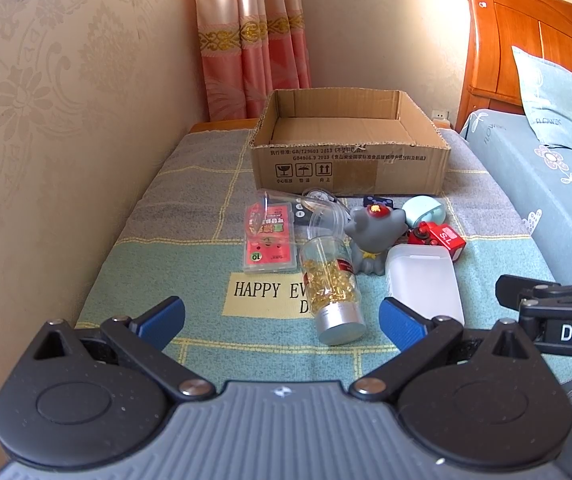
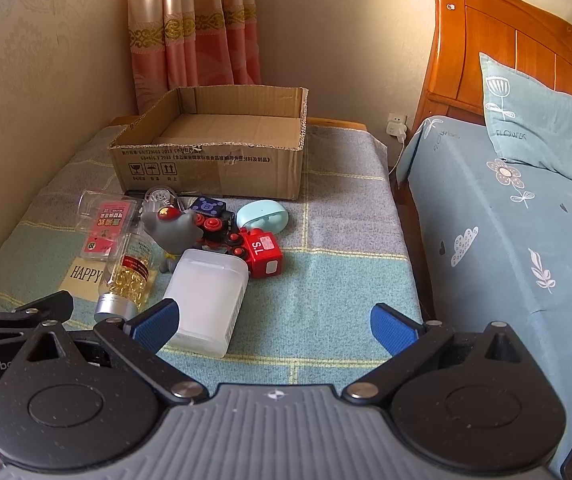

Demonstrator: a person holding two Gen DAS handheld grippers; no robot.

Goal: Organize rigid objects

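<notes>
An open cardboard box (image 1: 349,152) (image 2: 210,160) stands at the far end of a cloth-covered table. In front of it lies a heap: a clear bottle of golden capsules (image 1: 331,284) (image 2: 126,276) on its side, a white translucent container (image 1: 421,280) (image 2: 206,300), a grey toy figure (image 1: 365,236) (image 2: 172,226), a red toy (image 1: 441,240) (image 2: 258,248), a mint case (image 1: 423,210) (image 2: 262,214), a red-labelled clear pack (image 1: 270,240) (image 2: 106,224) and clear cups (image 1: 317,216). My left gripper (image 1: 282,320) is open before the bottle. My right gripper (image 2: 274,324) is open, its left finger beside the white container.
A wall runs along the left of the table cloth (image 1: 190,208) (image 2: 325,280). A bed (image 2: 505,232) with a pillow (image 2: 533,128) and wooden headboard (image 2: 505,48) lies close on the right. Curtains (image 1: 250,40) hang behind the box. A wall socket (image 2: 397,126) sits by the bed.
</notes>
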